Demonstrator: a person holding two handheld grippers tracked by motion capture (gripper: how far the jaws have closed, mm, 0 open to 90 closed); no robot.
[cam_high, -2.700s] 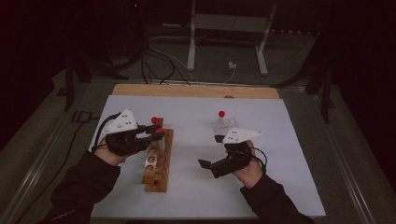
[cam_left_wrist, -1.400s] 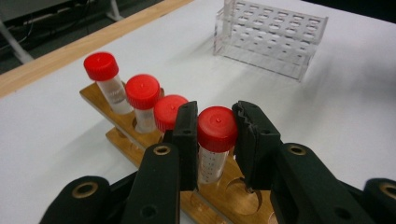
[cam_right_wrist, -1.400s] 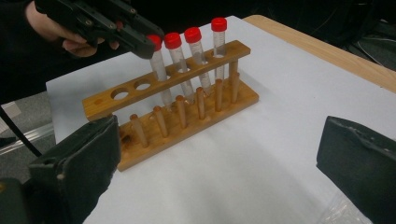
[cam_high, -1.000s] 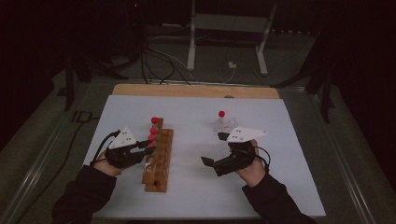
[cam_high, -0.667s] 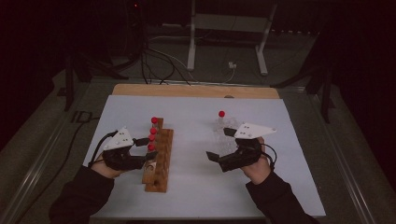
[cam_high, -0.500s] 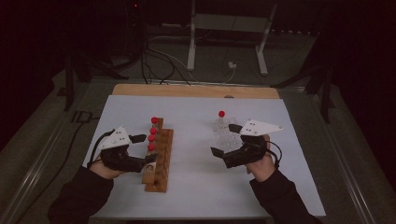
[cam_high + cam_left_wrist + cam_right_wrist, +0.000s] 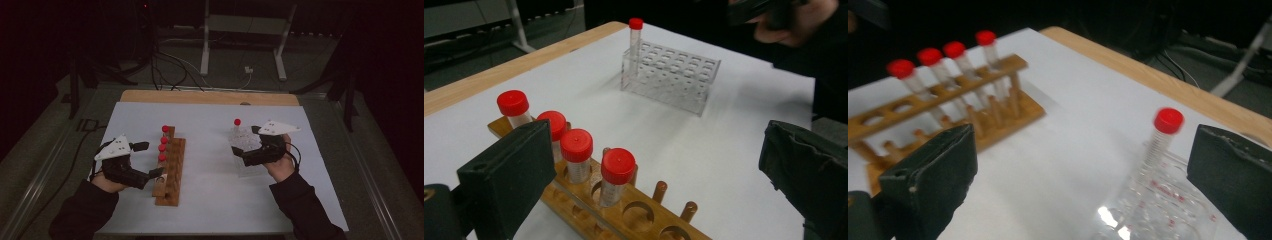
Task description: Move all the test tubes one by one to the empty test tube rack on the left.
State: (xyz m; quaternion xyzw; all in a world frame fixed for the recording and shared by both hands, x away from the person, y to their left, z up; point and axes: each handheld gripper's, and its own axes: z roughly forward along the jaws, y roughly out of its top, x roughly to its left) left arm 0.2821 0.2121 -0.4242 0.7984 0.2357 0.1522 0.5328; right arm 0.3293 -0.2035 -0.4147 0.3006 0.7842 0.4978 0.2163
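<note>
The left tool [image 7: 150, 161] sits at the near left of the counter [image 7: 210, 200], its jaws spread wide and having just been opening, with nothing pressed between them. Just beyond its tips stands the wooden rack [image 7: 170, 172], lying lengthwise away from the person. In the left gripper view the four red-capped tubes [image 7: 576, 145] stand upright in a row in the rack's far holes, the nearest of them in front of the left jaw and clear of both pads, while the holes closer to the camera hold none. The right tool [image 7: 239, 149] hovers at the right of the counter, well apart from the wooden rack, its jaws also wide apart with nothing gripped. It is just at the clear plastic rack [image 7: 246, 145], which stands under and in front of its tips. A single red-capped tube [image 7: 1163, 131] stands upright at a far corner of that clear rack; in the right gripper view it rises between the two jaws, nearer the right one, touching neither. A white sheet [image 7: 210, 125] covers the counter, and a strip of bare wood [image 7: 210, 97] shows along its far edge.
</note>
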